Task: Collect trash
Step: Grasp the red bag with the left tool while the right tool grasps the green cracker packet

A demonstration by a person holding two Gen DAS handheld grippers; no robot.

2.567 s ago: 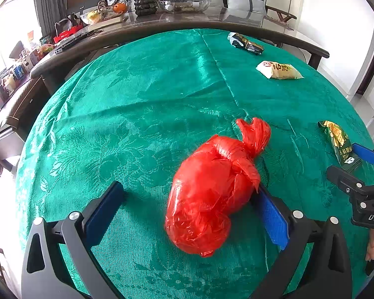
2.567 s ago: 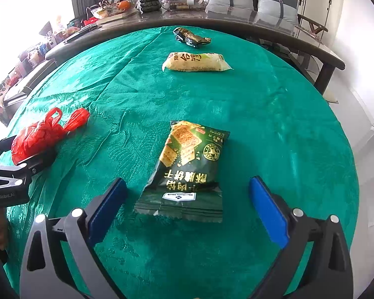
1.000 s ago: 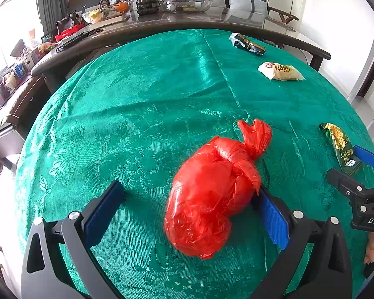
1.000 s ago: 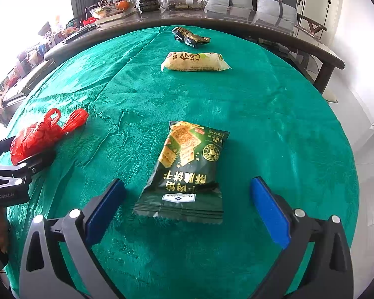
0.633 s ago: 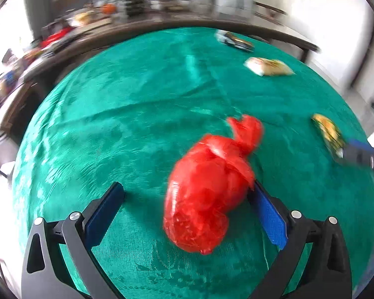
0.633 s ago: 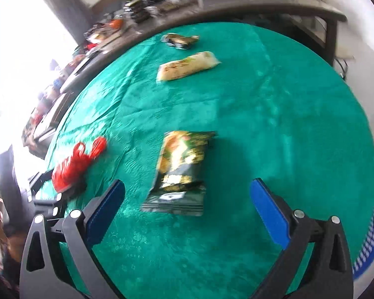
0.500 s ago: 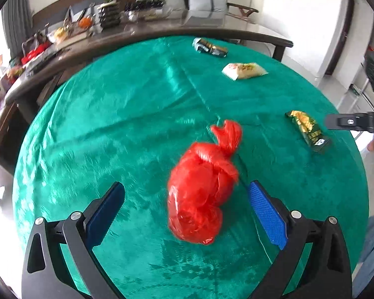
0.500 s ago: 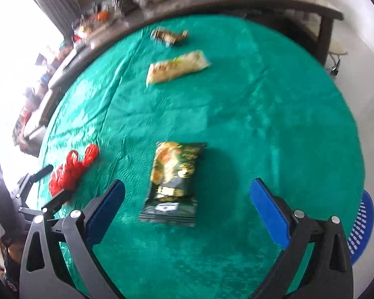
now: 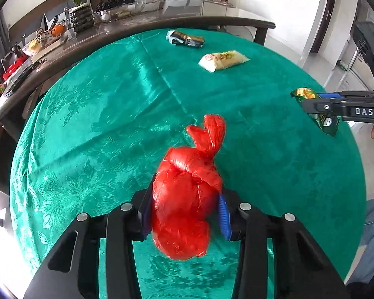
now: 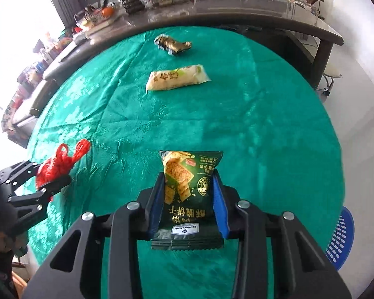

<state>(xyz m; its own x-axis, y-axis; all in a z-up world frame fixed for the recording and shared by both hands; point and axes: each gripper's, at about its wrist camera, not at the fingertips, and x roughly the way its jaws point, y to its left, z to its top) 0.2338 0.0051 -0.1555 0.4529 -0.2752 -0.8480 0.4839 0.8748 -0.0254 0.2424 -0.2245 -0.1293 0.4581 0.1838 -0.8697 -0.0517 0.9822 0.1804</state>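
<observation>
Left tongs point(image 9: 184, 214) closing on red bag point(image 9: 184, 199), right tongs point(image 10: 188, 204) closing on cracker pack point(image 10: 187, 194) — both lengthwise between the pads, basket point(image 10: 341, 239) nearer the right.

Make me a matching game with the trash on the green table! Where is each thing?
Things:
1. red bag
2. green cracker packet
3. pale yellow packet
4. blue basket

Places:
A. lying loose on the tablecloth
B. between the right tool's pads
C. beyond the table's edge
D. between the left tool's pads

Pairs: 1-D, 2-B, 3-A, 4-C
</observation>
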